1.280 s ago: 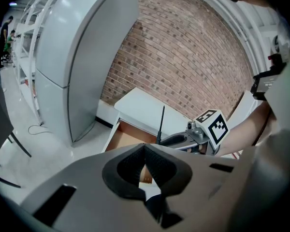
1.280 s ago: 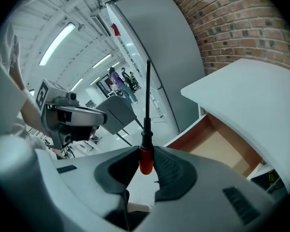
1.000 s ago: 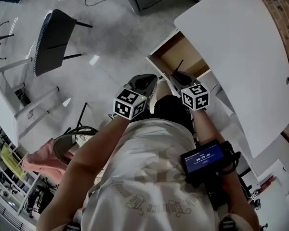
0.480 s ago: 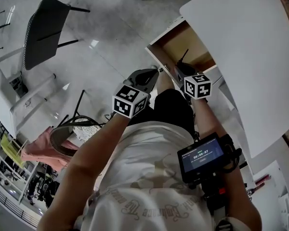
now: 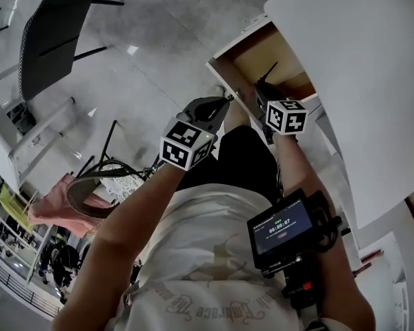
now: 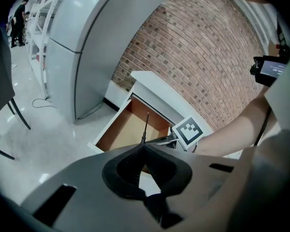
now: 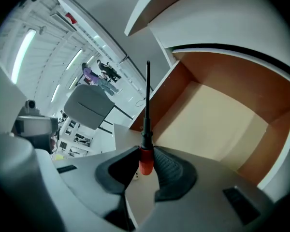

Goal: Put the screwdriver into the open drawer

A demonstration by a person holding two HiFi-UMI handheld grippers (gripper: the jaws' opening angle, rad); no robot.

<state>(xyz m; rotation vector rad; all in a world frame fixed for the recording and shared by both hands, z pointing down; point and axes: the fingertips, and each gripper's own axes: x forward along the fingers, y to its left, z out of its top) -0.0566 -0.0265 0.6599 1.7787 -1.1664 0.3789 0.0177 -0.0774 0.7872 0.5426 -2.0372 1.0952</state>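
A screwdriver with a red handle [image 7: 145, 162] and a long black shaft [image 7: 147, 95] stands clamped in my right gripper [image 7: 146, 151]. Its tip points over the open wooden drawer [image 7: 217, 120]. In the head view the right gripper [image 5: 261, 88] hangs at the drawer's [image 5: 265, 54] front edge, the shaft [image 5: 270, 72] reaching inside. My left gripper [image 5: 224, 102] is just left of it, outside the drawer, its jaws shut and empty. From the left gripper [image 6: 144, 146] I look past its tips at the drawer [image 6: 125, 129] and the shaft [image 6: 145, 125].
A white desk top [image 5: 359, 67] overhangs the drawer on the right. A black chair [image 5: 48, 36] stands on the pale floor at the far left. A round basket [image 5: 96, 188] and pink cloth [image 5: 48, 216] lie near my left. A brick wall [image 6: 208, 47] backs the desk.
Both grippers have sunk toward the drawer. The screwdriver's shaft now reaches further over the drawer's inside. Both grips look the same.
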